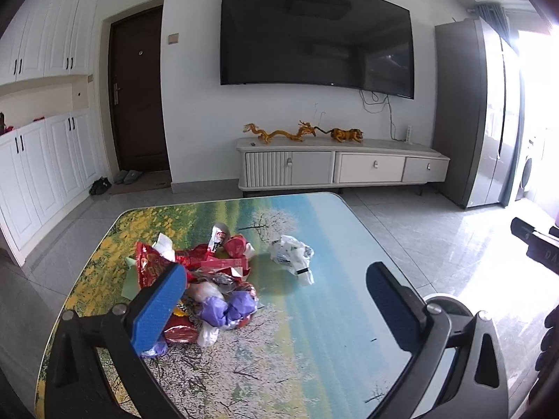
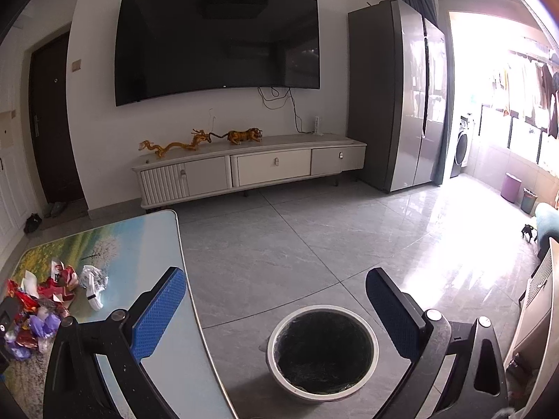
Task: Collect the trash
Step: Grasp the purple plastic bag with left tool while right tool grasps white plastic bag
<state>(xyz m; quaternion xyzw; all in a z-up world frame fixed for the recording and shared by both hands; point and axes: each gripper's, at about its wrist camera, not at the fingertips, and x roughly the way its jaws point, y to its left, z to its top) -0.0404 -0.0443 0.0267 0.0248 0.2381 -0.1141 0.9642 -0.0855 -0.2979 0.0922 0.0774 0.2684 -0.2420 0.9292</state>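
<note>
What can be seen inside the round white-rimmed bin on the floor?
The round white-rimmed bin holds a black liner, and no trash shows inside. Its dark bottom is too dim to make out.

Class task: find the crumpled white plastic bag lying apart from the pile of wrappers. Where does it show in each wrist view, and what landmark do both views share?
Left wrist view: the white plastic bag lies mid-frame on the table, right of the wrapper pile.
Right wrist view: far left, beside the pile.
Shared landmark: the wall television.
</note>
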